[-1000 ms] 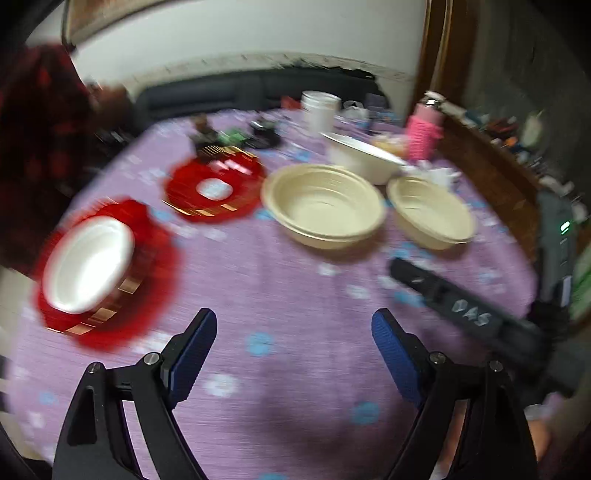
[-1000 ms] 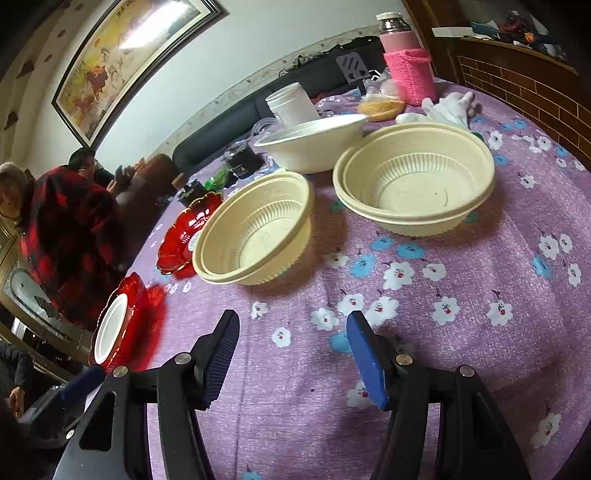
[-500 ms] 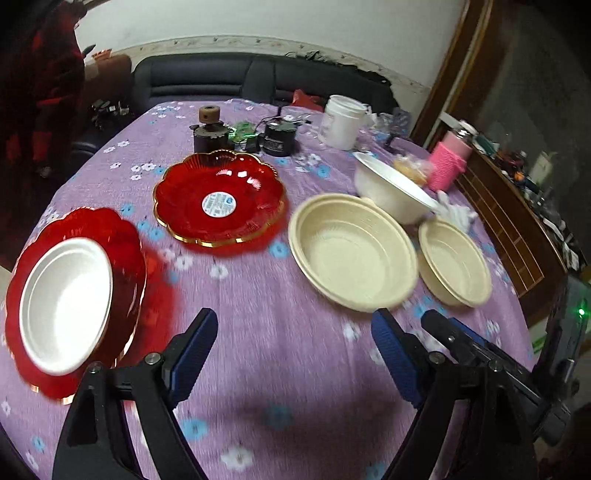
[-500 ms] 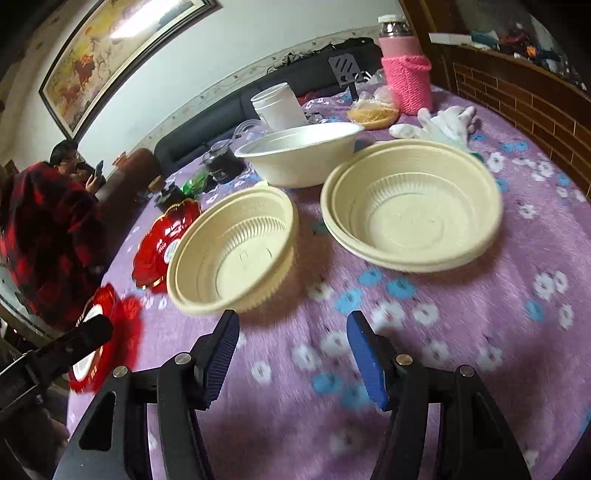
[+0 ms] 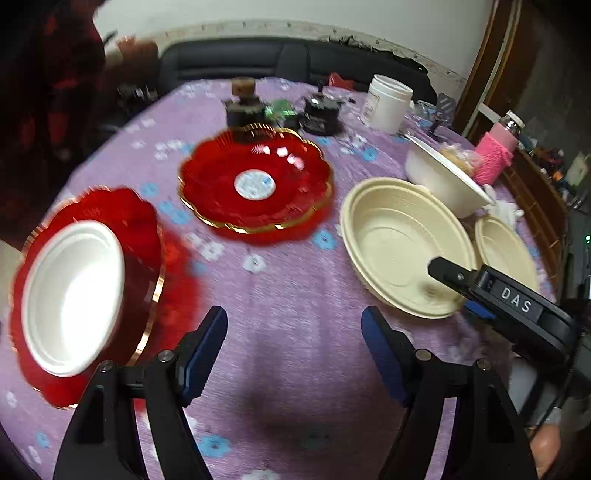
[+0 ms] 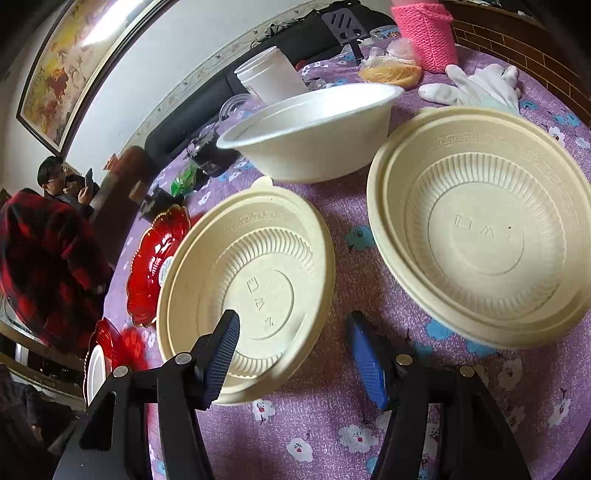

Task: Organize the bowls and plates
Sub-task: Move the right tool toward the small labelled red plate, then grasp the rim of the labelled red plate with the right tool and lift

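Fingers (image 6: pixel 221 354) of the right gripper (image 6: pixel 291 354) are standing wide apart and holding nothing; the left finger is hanging inside the near rim of a cream ribbed bowl (image 6: pixel 255 280), the right finger outside that rim over the purple flowered table (image 6: pixel 332 435). Whether either finger is touching the bowl cannot be told. A second cream bowl (image 6: pixel 484 236) is sitting just beside the first, toward the table's right edge, and a white foam bowl (image 6: pixel 314 136) is sitting behind the two, close to both.

Blue-padded fingers (image 5: pixel 203 354) of the left gripper (image 5: pixel 291 350) are also spread wide and empty, hovering over bare cloth near the table's near edge. Off to their left, a red gold-rimmed plate (image 5: pixel 144 229) with a white plate (image 5: pixel 74 295) resting in it is lying by the left edge. Another red plate (image 5: pixel 255 184) is lying toward the table's middle, apart from the first. A white tub (image 5: pixel 388 103) is standing at the far edge, and a pink knitted sleeve (image 6: pixel 428 33) near the far right edge.
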Tool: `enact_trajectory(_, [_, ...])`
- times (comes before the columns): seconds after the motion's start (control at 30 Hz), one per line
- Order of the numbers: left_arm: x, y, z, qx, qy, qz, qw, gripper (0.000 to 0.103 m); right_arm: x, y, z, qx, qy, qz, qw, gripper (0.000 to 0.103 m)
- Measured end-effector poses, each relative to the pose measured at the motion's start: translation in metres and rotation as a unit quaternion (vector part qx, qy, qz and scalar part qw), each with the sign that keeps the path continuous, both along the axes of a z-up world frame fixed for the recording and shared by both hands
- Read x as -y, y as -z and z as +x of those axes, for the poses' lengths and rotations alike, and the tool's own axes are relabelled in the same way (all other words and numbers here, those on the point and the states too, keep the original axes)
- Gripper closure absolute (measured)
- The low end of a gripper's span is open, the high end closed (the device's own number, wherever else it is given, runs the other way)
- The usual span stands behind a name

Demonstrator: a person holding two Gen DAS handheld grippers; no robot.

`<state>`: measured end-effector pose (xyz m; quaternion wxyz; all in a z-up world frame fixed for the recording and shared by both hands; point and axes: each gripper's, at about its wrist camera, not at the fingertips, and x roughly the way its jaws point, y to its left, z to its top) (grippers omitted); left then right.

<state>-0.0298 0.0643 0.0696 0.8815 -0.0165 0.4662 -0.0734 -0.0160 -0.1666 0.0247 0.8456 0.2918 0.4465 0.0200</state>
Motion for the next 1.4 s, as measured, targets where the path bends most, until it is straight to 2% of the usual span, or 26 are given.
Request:
enact_trajectory(0.17, [0.000,-0.006,-0.002,0.025,-0.006,0.031,0.9992,0.028,0.000,-0.004,-0.012,0.004,-0.008,-0.008,1.000,0.038])
enact_trajectory(0.33, [-0.002,-0.025,-0.012,0.067,-0.012,0.074,0.9949,0.028,-0.002,-0.027,-0.031,0.026,-0.013,-0.028,0.999,0.038])
enact_trajectory(0.43, [-0.003,-0.040,-0.021,0.091,-0.005,0.076,0.9929,0.027,-0.012,-0.046,-0.036,0.052,-0.022,-0.042,0.998,0.038])
enact_trajectory(0.5, [-0.002,-0.050,-0.023,0.094,0.017,0.068,0.9931,0.026,-0.021,-0.059,-0.033,0.064,-0.036,-0.048,0.996,0.038])
enact_trajectory(0.6, [-0.009,-0.062,-0.009,0.067,0.047,0.034,0.9960,0.026,-0.034,-0.078,-0.018,0.068,-0.065,-0.051,0.994,0.038])
enact_trajectory(0.67, [-0.023,-0.070,0.014,0.038,0.047,0.006,0.9981,0.026,-0.043,-0.090,-0.003,0.073,-0.085,-0.059,0.992,0.038])
enact_trajectory(0.77, [-0.044,-0.072,0.058,0.013,0.039,-0.015,0.9991,0.026,-0.060,-0.105,0.025,0.090,-0.105,-0.101,0.985,0.038])
enact_trajectory(0.87, [-0.062,-0.060,0.103,0.000,0.028,-0.021,0.9994,0.026,-0.076,-0.105,0.055,0.084,-0.129,-0.110,0.982,0.038])
enact_trajectory(0.97, [-0.081,-0.033,0.143,-0.047,-0.004,-0.046,0.9978,0.026,-0.103,-0.090,0.095,0.052,-0.166,-0.144,0.974,0.038])
enact_trajectory(1.03, [-0.083,-0.020,0.161,-0.067,-0.010,-0.038,0.9970,0.026,-0.115,-0.076,0.113,0.030,-0.184,-0.166,0.969,0.038])
enact_trajectory(1.1, [-0.081,-0.009,0.177,-0.081,-0.017,-0.015,0.9965,0.028,-0.124,-0.060,0.129,0.009,-0.188,-0.190,0.964,0.038])
enact_trajectory(1.23, [-0.075,0.007,0.196,-0.106,-0.015,0.001,0.9942,0.030,-0.125,-0.034,0.148,-0.022,-0.188,-0.179,0.965,0.038])
enact_trajectory(1.3, [-0.072,0.015,0.201,-0.118,-0.012,0.013,0.9929,0.035,-0.126,-0.025,0.154,-0.030,-0.190,-0.176,0.965,0.038])
enact_trajectory(1.4, [-0.069,0.027,0.208,-0.145,-0.006,0.017,0.9892,0.050,-0.131,-0.019,0.159,-0.035,-0.196,-0.188,0.962,0.038])
